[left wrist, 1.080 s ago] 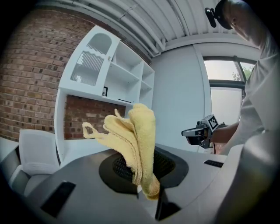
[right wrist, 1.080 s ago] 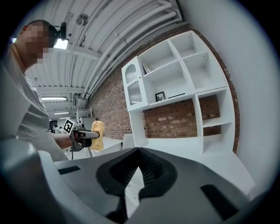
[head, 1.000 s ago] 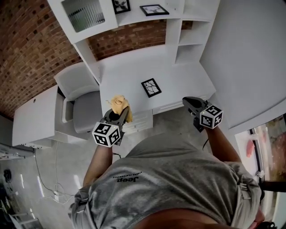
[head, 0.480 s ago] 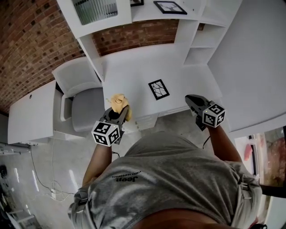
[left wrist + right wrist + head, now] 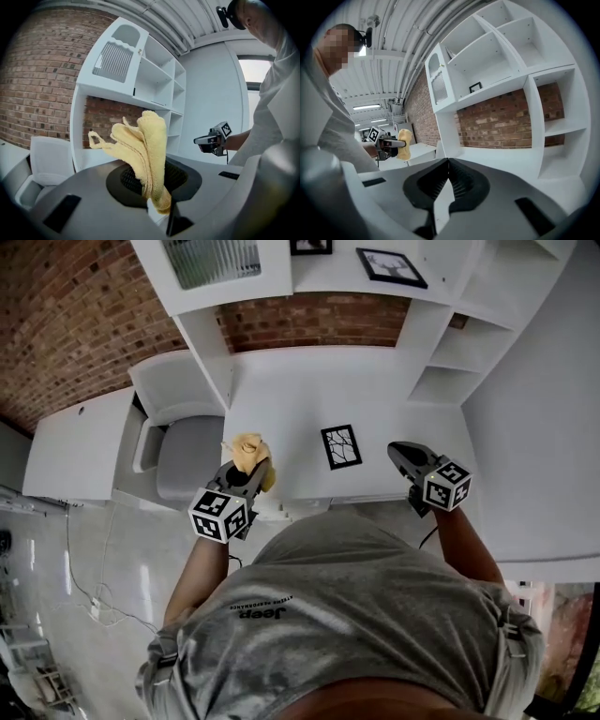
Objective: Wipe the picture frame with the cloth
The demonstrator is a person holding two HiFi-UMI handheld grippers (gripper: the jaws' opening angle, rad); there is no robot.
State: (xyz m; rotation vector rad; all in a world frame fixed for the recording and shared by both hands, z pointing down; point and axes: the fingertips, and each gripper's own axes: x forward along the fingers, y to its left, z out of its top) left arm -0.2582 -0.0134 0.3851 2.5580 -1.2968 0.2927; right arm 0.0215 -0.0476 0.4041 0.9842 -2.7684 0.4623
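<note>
Got the cloth [image 5: 249,455] pinched in my left claw [image 5: 246,474], right claw [image 5: 405,457] closed and empty, picture frame [image 5: 340,446] flat on the tabletop [image 5: 309,390] between them, ready for wiping.

A home-office corner: white desk [image 5: 309,390] at centre, shelving [image 5: 323,276] along the top, grey chair [image 5: 187,454] centre-left, brick wall [image 5: 66,324] upper left.

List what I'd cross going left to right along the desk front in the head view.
chair → left tool, shut on the yellow cloth → picture frame, lying flat on the desk → right tool, shut with nothing in it.
</note>
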